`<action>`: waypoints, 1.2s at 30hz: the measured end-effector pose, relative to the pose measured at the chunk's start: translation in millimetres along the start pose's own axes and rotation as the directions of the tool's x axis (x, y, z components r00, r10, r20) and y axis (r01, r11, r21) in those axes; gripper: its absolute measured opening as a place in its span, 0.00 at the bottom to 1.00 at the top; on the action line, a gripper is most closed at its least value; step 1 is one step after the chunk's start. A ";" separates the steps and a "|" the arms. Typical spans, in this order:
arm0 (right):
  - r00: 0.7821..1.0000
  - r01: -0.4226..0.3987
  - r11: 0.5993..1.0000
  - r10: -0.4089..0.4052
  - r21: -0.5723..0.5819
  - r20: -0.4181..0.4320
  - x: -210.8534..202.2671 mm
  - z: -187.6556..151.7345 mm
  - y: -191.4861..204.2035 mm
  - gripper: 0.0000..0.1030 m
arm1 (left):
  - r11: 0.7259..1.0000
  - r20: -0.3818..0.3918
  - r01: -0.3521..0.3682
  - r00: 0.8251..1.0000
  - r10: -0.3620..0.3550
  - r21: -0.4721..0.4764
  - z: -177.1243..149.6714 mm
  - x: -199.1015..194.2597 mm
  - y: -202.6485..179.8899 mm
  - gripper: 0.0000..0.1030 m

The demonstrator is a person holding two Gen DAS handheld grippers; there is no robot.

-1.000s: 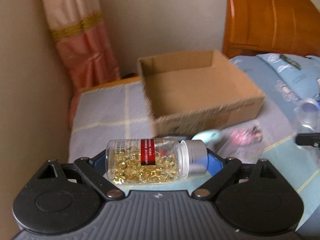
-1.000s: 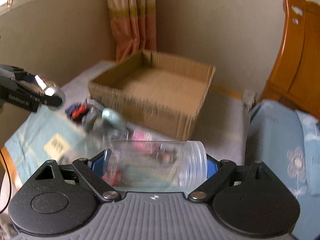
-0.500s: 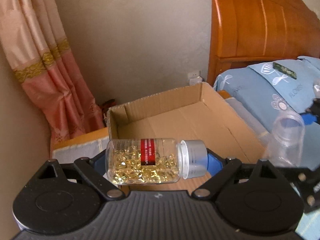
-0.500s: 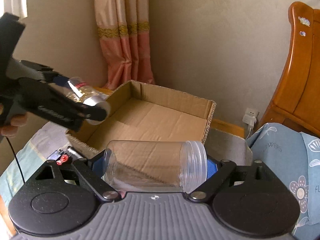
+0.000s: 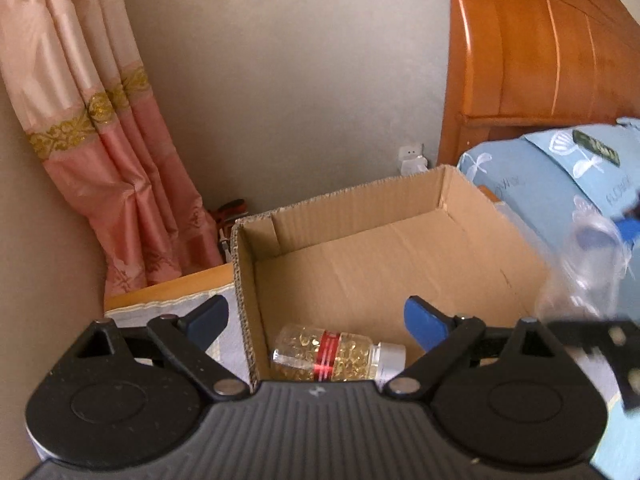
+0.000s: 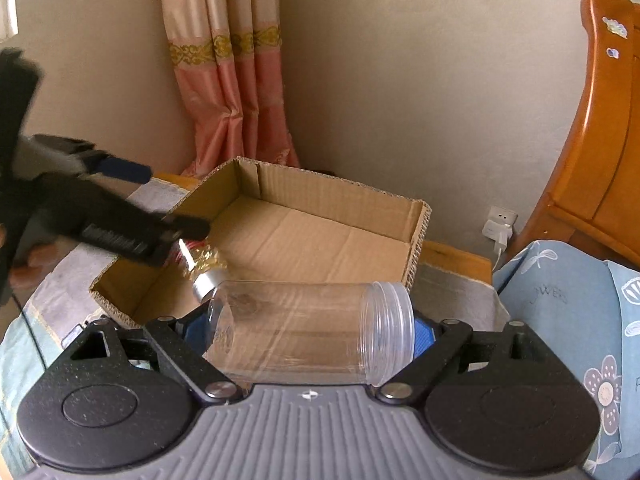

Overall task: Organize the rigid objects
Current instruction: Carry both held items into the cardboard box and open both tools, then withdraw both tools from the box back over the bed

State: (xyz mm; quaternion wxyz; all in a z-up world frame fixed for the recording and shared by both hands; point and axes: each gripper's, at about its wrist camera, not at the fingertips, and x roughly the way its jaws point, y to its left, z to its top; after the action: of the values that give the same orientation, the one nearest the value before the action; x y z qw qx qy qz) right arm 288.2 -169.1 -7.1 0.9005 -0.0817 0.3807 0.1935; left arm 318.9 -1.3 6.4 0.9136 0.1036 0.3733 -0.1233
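Observation:
My left gripper (image 5: 316, 316) is open and empty above the near left corner of an open cardboard box (image 5: 360, 200). A clear bottle of yellow capsules with a red label and silver cap (image 5: 338, 358) lies on its side on the box floor below it. In the right wrist view the same bottle (image 6: 202, 268) shows blurred under the left gripper (image 6: 160, 208). My right gripper (image 6: 308, 328) is shut on an empty clear plastic jar (image 6: 308, 332), held sideways at the box's (image 6: 336, 200) near edge. The jar shows blurred in the left wrist view (image 5: 588, 264).
The box sits on a cloth-covered table (image 6: 452, 284) in a room corner. A pink curtain (image 5: 100, 152) hangs at the left. A wooden headboard (image 5: 540, 40) and blue bedding (image 6: 568, 304) are at the right. A wall socket with a plug (image 6: 498, 224) is behind the box.
My left gripper has opened and the capsule bottle has dropped into the box. My right gripper has carried the clear jar closer to the box.

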 end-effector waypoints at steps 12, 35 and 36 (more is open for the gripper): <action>0.999 0.048 0.999 -0.048 0.024 0.002 46.8 41.1 4.6 1.00 | 1.000 0.026 -0.001 1.000 0.001 0.007 -26.3 -43.7 16.8 0.92; 0.993 0.102 0.994 -0.104 0.038 0.062 -43.7 -52.1 40.9 1.00 | 0.999 0.033 0.000 0.999 0.002 -0.051 -91.2 -107.1 -8.2 0.93; 0.993 0.101 0.994 -0.104 0.041 0.063 -46.0 -59.8 43.2 1.00 | 0.999 0.031 -0.002 1.000 0.003 -0.049 -95.5 -109.5 -11.7 0.93</action>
State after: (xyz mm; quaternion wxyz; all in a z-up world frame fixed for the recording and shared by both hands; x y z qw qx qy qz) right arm 202.1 -160.4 -15.7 0.9226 -0.0780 0.3500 0.1423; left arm 177.0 30.7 15.9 0.9217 0.0800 0.3620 -0.1145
